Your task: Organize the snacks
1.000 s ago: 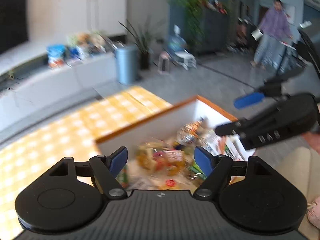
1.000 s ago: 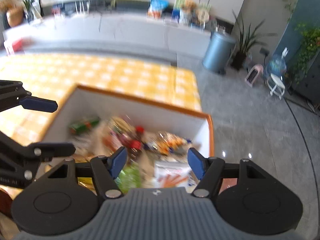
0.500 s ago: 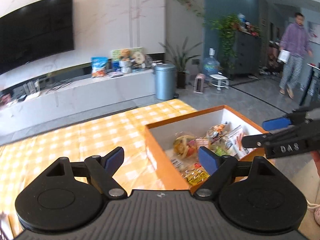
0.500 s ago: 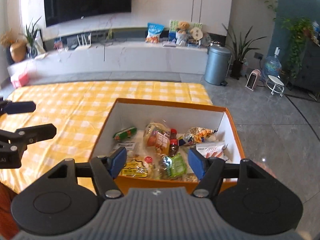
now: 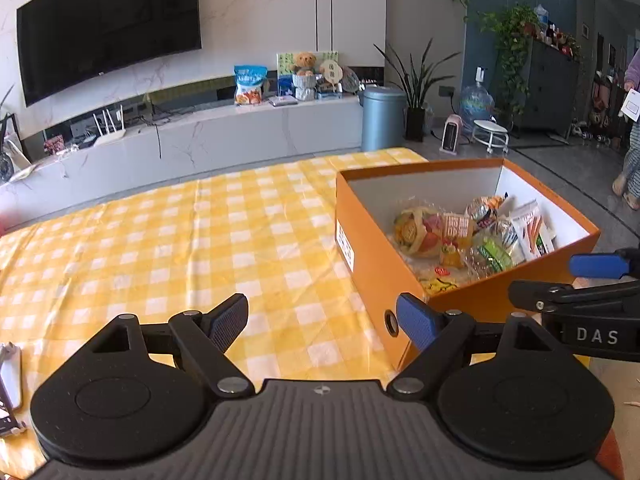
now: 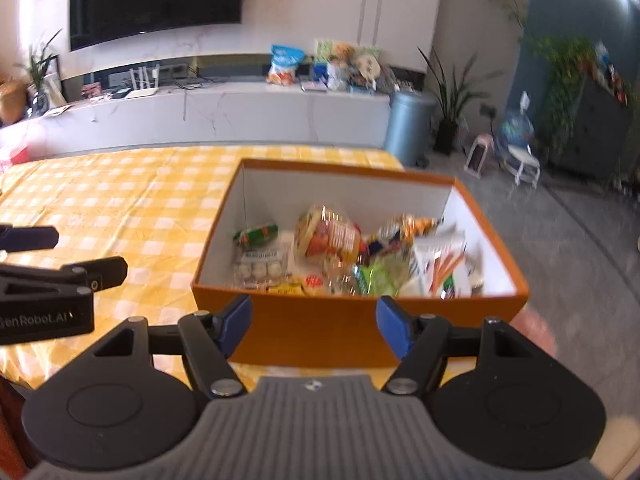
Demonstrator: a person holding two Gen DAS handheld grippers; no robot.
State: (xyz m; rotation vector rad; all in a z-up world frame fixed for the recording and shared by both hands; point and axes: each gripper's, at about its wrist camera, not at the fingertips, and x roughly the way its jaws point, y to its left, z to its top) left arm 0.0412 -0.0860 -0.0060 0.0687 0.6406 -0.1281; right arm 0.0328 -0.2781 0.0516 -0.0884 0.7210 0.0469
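Snacks [image 6: 352, 256] lie heaped in an open orange box [image 6: 360, 320] at the right end of a table with a yellow checked cloth [image 5: 180, 248]. Left gripper [image 5: 320, 320]: jaws have just been opening, now wide apart, nothing between them, over bare cloth beside the box's left corner. Right gripper [image 6: 314, 326]: jaws apart, empty, before the box's near wall.

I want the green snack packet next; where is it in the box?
In the right wrist view, the green snack packet lies at the orange box's left side, behind the tray of white round sweets.
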